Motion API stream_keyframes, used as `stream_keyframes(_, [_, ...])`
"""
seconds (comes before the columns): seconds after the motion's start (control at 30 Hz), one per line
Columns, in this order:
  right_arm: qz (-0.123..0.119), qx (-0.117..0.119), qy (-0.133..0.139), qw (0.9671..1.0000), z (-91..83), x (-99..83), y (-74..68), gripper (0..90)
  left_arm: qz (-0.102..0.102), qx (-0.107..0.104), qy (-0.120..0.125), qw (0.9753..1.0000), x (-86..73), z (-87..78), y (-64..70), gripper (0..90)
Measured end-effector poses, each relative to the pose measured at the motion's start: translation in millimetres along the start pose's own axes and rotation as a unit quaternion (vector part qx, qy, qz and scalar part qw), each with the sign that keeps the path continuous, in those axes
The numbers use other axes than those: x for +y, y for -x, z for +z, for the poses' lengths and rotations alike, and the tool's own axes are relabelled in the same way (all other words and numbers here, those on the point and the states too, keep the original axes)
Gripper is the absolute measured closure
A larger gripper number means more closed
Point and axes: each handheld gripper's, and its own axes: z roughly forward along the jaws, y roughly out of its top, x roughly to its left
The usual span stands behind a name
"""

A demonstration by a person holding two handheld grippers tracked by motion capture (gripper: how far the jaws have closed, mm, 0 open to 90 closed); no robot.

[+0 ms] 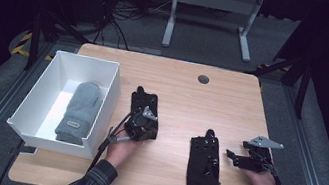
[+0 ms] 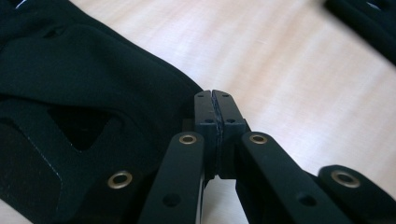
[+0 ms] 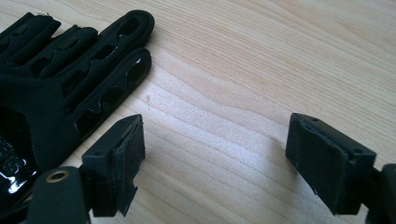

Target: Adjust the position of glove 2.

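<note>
Under my grippers: light wooden table [image 1: 177,94], straight grain, rounded corners, dark round grommet [image 1: 203,79] at far edge. Grey carpet floor around it, black cables behind, white leg frame of another desk [image 1: 211,14] further back, room dark.

Left gripper [image 1: 143,100] lies over a black glove [image 1: 144,105], near the table's middle. Its jaws are pressed flat together, pads meeting with no gap; in the left gripper view the left gripper [image 2: 215,112] tips sit right at the black glove's [image 2: 70,107] edge, glove fabric to their left, bare wood to their right. Cannot tell if any fabric is pinched between them. Fabric matte, soft, folded, with cut-outs.

Right gripper [image 1: 233,156] rests low on the wood, jaws spread wide, holding nothing. Second black glove [image 1: 204,162] lies flat just left of it, fingers pointing away from me. In the right gripper view the right gripper [image 3: 215,154] has bare wood between the pads, and the second black glove [image 3: 65,79] sits beside the left pad: ribbed fingers with slots, glossy patches.

Left of my left gripper, just beside it: white box [image 1: 108,98], rectangular, thin stiff walls, open top. Inside lies a grey knit mitten [image 1: 79,111], fuzzy, small label on the cuff.
</note>
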Motion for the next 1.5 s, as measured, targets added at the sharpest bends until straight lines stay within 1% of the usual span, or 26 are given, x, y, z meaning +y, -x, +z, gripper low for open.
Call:
stream_keyframes(0.13, [0.001,0.0,0.0,1.0,0.0,0.0,0.0,20.0,0.012,-0.02,-0.006,0.9997,-3.6,-0.3,15.0,90.0])
stream_keyframes(0.27, [0.002,-0.002,-0.001,1.0,0.0,0.1,0.0,19.3,0.033,-0.03,-0.018,0.9989,-5.7,-1.2,30.1,90.0])
stream_keyframes(0.33, [0.003,-0.003,-0.001,1.0,0.0,0.1,0.1,19.2,0.035,-0.032,-0.02,0.9987,-6.3,-1.8,33.3,89.9])
stream_keyframes(0.43, [0.003,-0.003,-0.001,1.0,0.1,0.1,0.1,19.0,0.034,-0.037,-0.014,0.9986,-4.8,-4.5,32.7,89.9])
stream_keyframes(0.47, [0.003,-0.003,-0.001,1.0,0.1,0.1,0.1,18.9,0.033,-0.034,-0.007,0.9988,-0.4,-9.7,29.3,89.9])
stream_keyframes(0.5, [0.003,-0.003,-0.001,1.0,0.1,0.1,0.1,18.9,0.033,-0.034,-0.007,0.9988,-0.4,-9.7,29.3,89.9])
stream_keyframes(0.53, [0.003,-0.004,-0.002,1.0,0.1,0.1,0.1,18.8,0.028,-0.024,0.006,0.9993,5.0,-15.5,23.7,89.9])
stream_keyframes(0.6, [0.003,-0.004,-0.002,1.0,0.1,0.1,0.2,18.7,0.021,-0.012,0.012,0.9996,10.2,-18.9,14.8,89.9])
stream_keyframes(0.67, [0.003,-0.004,-0.002,1.0,0.1,0.1,0.1,18.8,0.007,-0.001,0.02,0.9998,13.9,-20.5,4.6,89.9])
stream_keyframes(0.7, [0.003,-0.004,-0.002,1.0,0.1,0.1,0.1,18.8,0.007,-0.001,0.02,0.9998,13.9,-20.5,4.6,89.9])
stream_keyframes(0.77, [0.003,-0.004,-0.002,1.0,0.1,0.1,0.2,18.7,-0.003,0.012,0.026,0.9996,16.3,-21.8,-6.0,89.9])
stream_keyframes(0.8, [0.003,-0.004,-0.002,1.0,0.2,0.1,0.2,18.7,-0.01,0.02,0.022,0.9995,17.5,-22.6,-12.1,89.9])
stream_keyframes(0.9, [0.003,-0.004,-0.002,1.0,0.2,0.2,0.2,18.7,-0.027,0.038,0.031,0.9984,19.1,-23.5,-24.7,89.9])
stream_keyframes(0.93, [0.003,-0.004,-0.002,1.0,0.2,0.1,0.2,18.7,-0.04,0.053,0.036,0.9971,18.6,-23.4,-32.4,89.9])
stream_keyframes(0.97, [0.003,-0.004,-0.002,1.0,0.2,0.1,0.2,18.7,-0.04,0.053,0.036,0.9971,18.6,-23.4,-32.4,89.9])
stream_keyframes(1.0, [0.003,-0.004,-0.002,1.0,0.2,0.1,0.2,18.7,-0.044,0.057,0.033,0.9968,17.7,-22.4,-36.5,89.9])
stream_keyframes(1.03, [0.003,-0.004,-0.002,1.0,0.2,0.1,0.2,18.7,-0.05,0.07,0.026,0.996,15.8,-18.3,-40.7,89.9])
stream_keyframes(1.07, [0.003,-0.004,-0.002,1.0,0.2,0.2,0.2,18.7,-0.054,0.074,0.018,0.9957,14.6,-15.5,-43.0,89.9])
stream_keyframes(1.1, [0.003,-0.004,-0.001,1.0,0.3,0.2,0.3,18.6,-0.06,0.075,0.016,0.9953,13.2,-12.1,-44.2,89.9])
stream_keyframes(1.17, [0.003,-0.005,-0.002,1.0,0.3,0.2,0.3,18.5,-0.055,0.08,-0.002,0.9952,11.2,-5.2,-44.8,89.9])
stream_keyframes(1.2, [0.004,-0.005,-0.002,1.0,0.3,0.2,0.3,18.4,-0.052,0.082,-0.004,0.9953,10.2,-2.5,-44.4,90.0])
stream_keyframes(1.23, [0.004,-0.005,-0.002,1.0,0.3,0.2,0.3,18.4,-0.051,0.078,0.0,0.9957,9.8,-2.2,-44.6,90.0])
stream_keyframes(1.3, [0.004,-0.005,-0.002,1.0,0.4,0.2,0.4,18.4,-0.049,0.068,-0.003,0.9965,10.4,-2.3,-43.0,90.0])
stream_keyframes(1.33, [0.004,-0.005,-0.002,1.0,0.4,0.2,0.3,18.4,-0.046,0.067,-0.002,0.9967,10.4,-1.4,-40.9,90.0])
stream_keyframes(1.4, [0.003,-0.005,-0.002,1.0,0.4,0.2,0.3,18.4,-0.039,0.058,-0.007,0.9976,10.9,-1.1,-36.7,90.0])
stream_keyframes(1.5, [0.004,-0.005,-0.002,1.0,0.4,0.2,0.2,18.3,-0.016,0.046,-0.013,0.9987,11.1,0.4,-25.6,90.0])
